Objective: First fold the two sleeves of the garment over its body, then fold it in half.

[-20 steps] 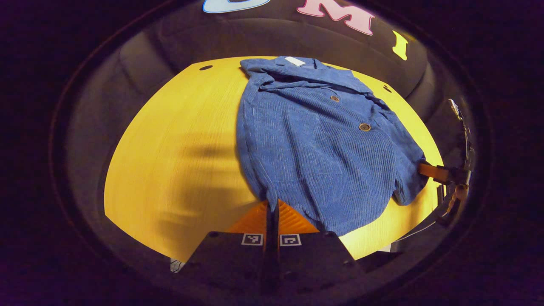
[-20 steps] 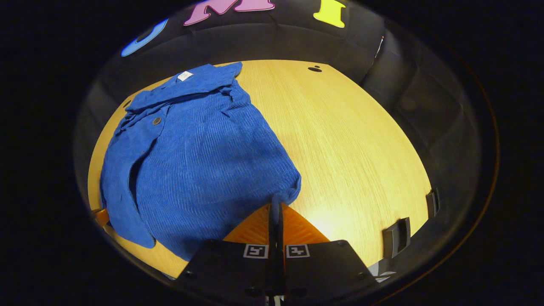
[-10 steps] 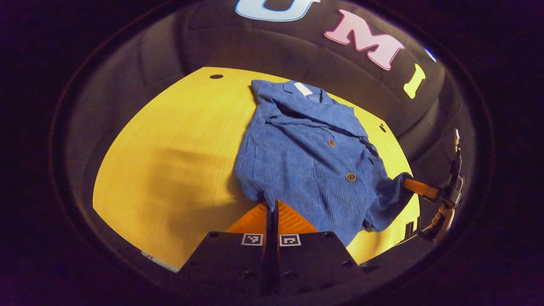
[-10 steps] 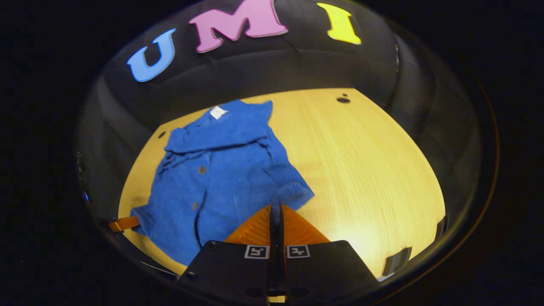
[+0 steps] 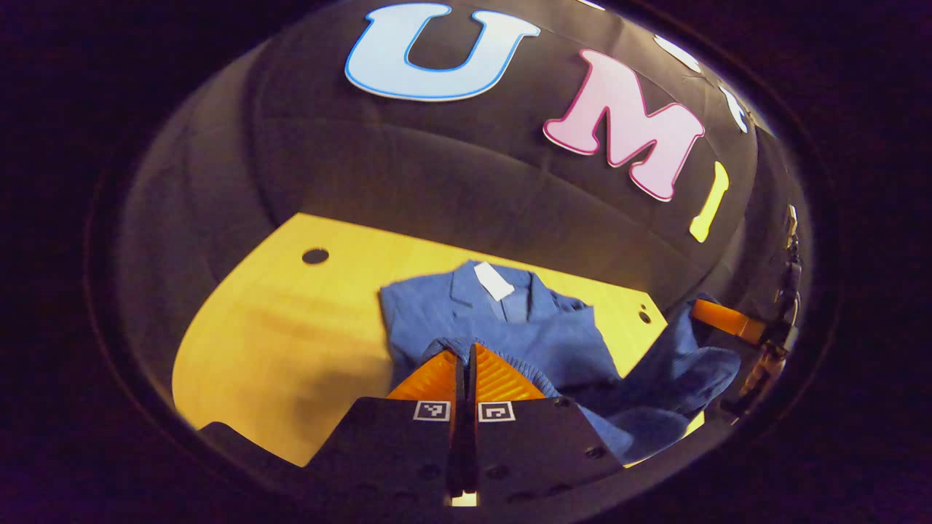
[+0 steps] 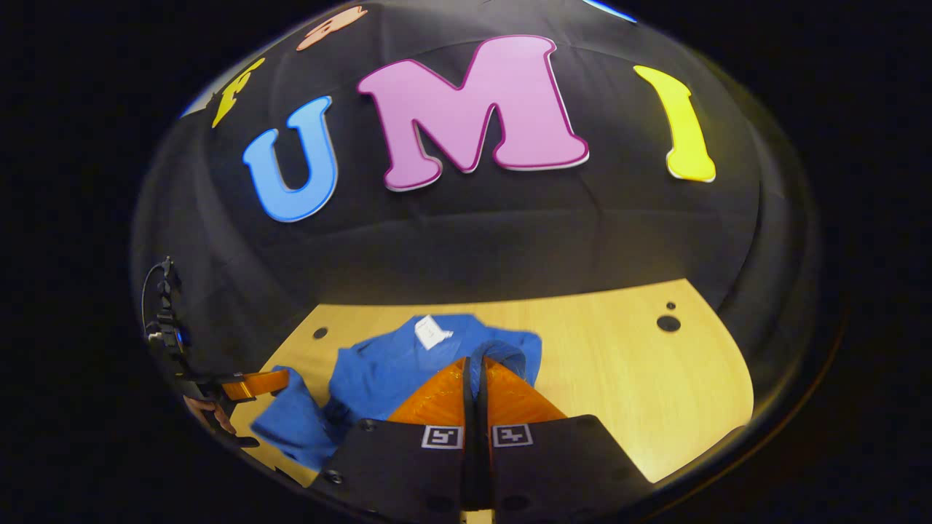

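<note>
Light wooden table [image 5: 277,320] with small dark holes near its back edge, black cloth wall behind it. Blue corduroy jacket [image 5: 539,335] lies toward the back, its hem lifted. Left gripper [image 5: 466,356] and right gripper [image 6: 475,367] each pinch a hem corner.

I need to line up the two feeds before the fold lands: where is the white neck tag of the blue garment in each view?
Left gripper view: the white neck tag sits just above centre, on the collar, past this tool's tips.
Right gripper view: the tag sits left of centre, low, on the collar above this tool's tips.
Shared landmark: the blue garment on the wooden table.
</note>
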Demonstrator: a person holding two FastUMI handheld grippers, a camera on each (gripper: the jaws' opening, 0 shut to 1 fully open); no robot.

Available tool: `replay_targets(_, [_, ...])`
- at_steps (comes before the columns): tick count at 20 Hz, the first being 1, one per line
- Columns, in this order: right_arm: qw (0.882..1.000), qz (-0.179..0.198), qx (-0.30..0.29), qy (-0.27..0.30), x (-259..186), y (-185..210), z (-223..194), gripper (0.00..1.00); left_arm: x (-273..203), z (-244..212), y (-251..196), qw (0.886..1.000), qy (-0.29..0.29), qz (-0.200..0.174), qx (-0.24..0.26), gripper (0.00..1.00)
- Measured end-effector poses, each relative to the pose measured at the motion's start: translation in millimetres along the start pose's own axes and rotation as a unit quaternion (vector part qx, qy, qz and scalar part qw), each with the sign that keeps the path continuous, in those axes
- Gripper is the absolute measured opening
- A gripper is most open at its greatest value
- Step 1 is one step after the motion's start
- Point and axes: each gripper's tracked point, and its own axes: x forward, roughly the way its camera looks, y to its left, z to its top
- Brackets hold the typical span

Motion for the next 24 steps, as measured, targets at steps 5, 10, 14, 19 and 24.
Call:
replay_targets(5, [0.993, -0.086, -0.044, -0.070, 108.9, -49.6, 23.0, 0.01, 116.8, 55.1, 53.8, 0.991, -0.079, 0.077, 0.078, 0.00])
replay_targets(10, [0.990, -0.091, -0.099, -0.032, 141.0, -51.3, -21.1, 1.00, 149.8, 28.5, 43.6, 0.988, -0.032, 0.100, 0.116, 0.87])
replay_targets(14, [0.987, -0.084, -0.107, -0.079, 88.4, -31.0, 10.3, 1.00, 80.0, 67.5, 10.6, 0.988, -0.113, 0.074, 0.072, 0.87])
replay_targets(19, [0.977, -0.086, -0.097, -0.171, -23.6, -6.7, 75.9, 1.00, -52.9, 100.7, -37.6, 0.972, -0.217, 0.031, 0.085, 0.86])
replay_targets(24, [0.965, -0.100, -0.030, -0.241, -159.9, 31.5, 101.7, 0.91, -193.3, 88.7, -75.8, 0.953, -0.285, 0.015, 0.104, 0.83])
